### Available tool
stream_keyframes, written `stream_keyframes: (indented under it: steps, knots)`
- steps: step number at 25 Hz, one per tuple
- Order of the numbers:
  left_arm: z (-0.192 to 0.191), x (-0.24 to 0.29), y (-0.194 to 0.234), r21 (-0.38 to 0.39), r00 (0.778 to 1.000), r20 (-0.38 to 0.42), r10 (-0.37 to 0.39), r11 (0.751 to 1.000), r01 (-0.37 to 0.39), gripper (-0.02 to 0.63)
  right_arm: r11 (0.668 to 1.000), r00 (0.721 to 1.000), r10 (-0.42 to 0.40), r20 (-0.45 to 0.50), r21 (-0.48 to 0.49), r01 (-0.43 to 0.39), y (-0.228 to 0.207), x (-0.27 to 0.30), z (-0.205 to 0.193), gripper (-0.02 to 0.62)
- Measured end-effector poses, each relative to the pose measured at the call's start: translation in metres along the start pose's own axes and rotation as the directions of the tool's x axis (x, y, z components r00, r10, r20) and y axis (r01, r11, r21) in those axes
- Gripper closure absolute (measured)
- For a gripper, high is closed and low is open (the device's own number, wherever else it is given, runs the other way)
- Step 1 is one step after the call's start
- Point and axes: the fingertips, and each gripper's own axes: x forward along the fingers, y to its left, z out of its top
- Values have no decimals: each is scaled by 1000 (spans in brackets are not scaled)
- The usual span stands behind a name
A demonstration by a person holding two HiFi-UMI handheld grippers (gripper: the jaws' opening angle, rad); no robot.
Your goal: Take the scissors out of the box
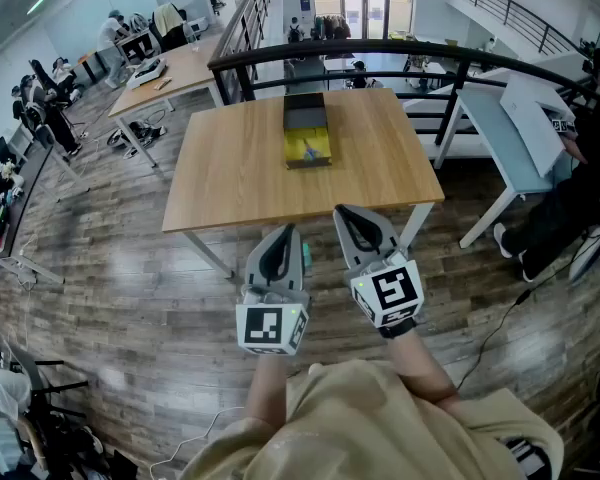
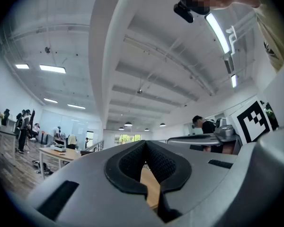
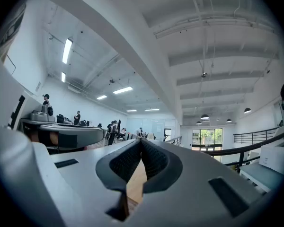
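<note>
In the head view, the person's beige shirt (image 1: 380, 418) fills the bottom edge. Just above it the left gripper (image 1: 283, 236) and right gripper (image 1: 355, 218) sit side by side in the lower middle of the frame, both short of the near edge of the wooden tabletop (image 1: 230, 168). The box (image 1: 307, 118) stands at the tabletop's far side, upper middle of the frame, open, with a yellow inside. A small bluish shape in it looks like the scissors (image 1: 310, 151), too small to make out further. They are well apart from both grippers.

In the left gripper view, the left gripper (image 2: 145, 145) has its jaws closed tip to tip with nothing between them. Only a strip of tabletop (image 2: 150, 186) shows through the hollow behind the tips.

In the right gripper view, the right gripper (image 3: 142, 143) also has its jaws together and empty.

By this showing the task has not begun: the scissors are still in the box. Reaching across, opening a pair of jaws, gripping and lifting out all remain.
</note>
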Motion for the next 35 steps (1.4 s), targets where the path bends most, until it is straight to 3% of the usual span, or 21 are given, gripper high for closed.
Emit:
stream_keyframes:
  steps: [9,15,22,30,35]
  knots:
    - [-20,-24,35,-34,1000,-30,5,999,-6,604,996,997,-58,-49,59,61,28,16,-23,582]
    - [-52,-42,51,-75,997,-75,17,997,-23,604,996,991,-19,-129,79,30,66,25,-58,583]
    - [-61,-43,91,-112,995,-86,58,991,-68,604,997,992,58,-110,55,-52,95,62,-55,582]
    - [-89,34,126,-104,994,-104,29,994,-40,604,995,993,42,-113,94,-31,55,138,-79,583]
    - [-94,95,146,-70,993,-112,37,997,-45,604,992,993,-5,-117,126,20,3,178,-90,583]
